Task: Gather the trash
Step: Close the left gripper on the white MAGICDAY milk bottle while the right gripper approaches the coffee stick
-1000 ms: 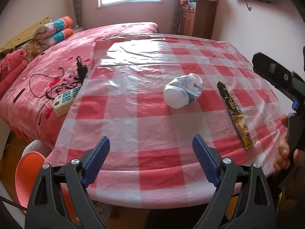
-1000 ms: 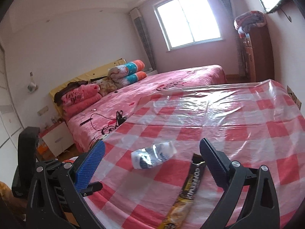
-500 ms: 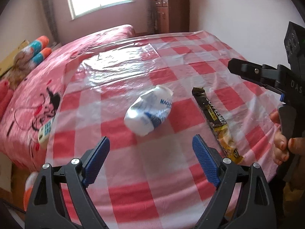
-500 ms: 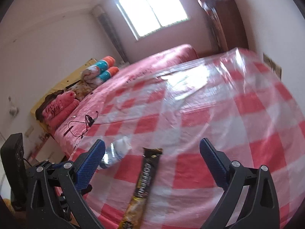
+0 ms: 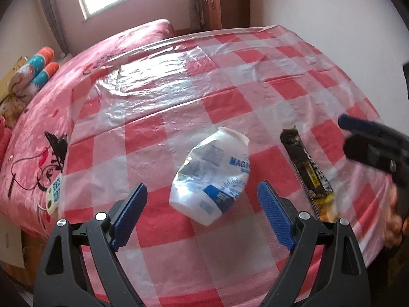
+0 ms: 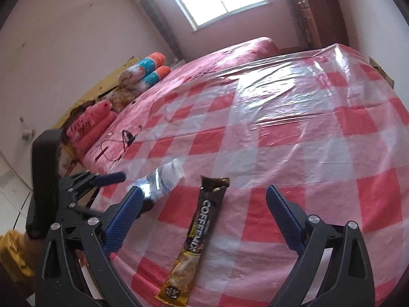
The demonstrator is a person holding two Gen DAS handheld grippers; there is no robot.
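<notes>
A crumpled white and blue plastic wrapper (image 5: pixel 212 176) lies on the red-checked tablecloth (image 5: pixel 204 107). My left gripper (image 5: pixel 202 212) is open, its blue pads on either side of the wrapper's near end, just above the cloth. A dark and gold coffee-mix sachet (image 5: pixel 306 171) lies to the right of the wrapper. In the right wrist view the sachet (image 6: pixel 196 232) lies lengthwise between the open pads of my right gripper (image 6: pixel 202 220), and the wrapper (image 6: pixel 161 181) lies beyond the left pad. The right gripper also shows in the left wrist view at the far right.
A bed with a pink cover (image 5: pixel 38 128) stands left of the table, with a remote control (image 5: pixel 52 194), a black cable (image 5: pixel 25 158) and rolled blankets (image 5: pixel 35 69) on it. A wooden cabinet (image 5: pixel 219 0) stands at the back wall. The table edge runs close below both grippers.
Both grippers have moved forward and down over the table. The wrapper now sits between the left pads and the sachet between the right pads. Both stay open.
</notes>
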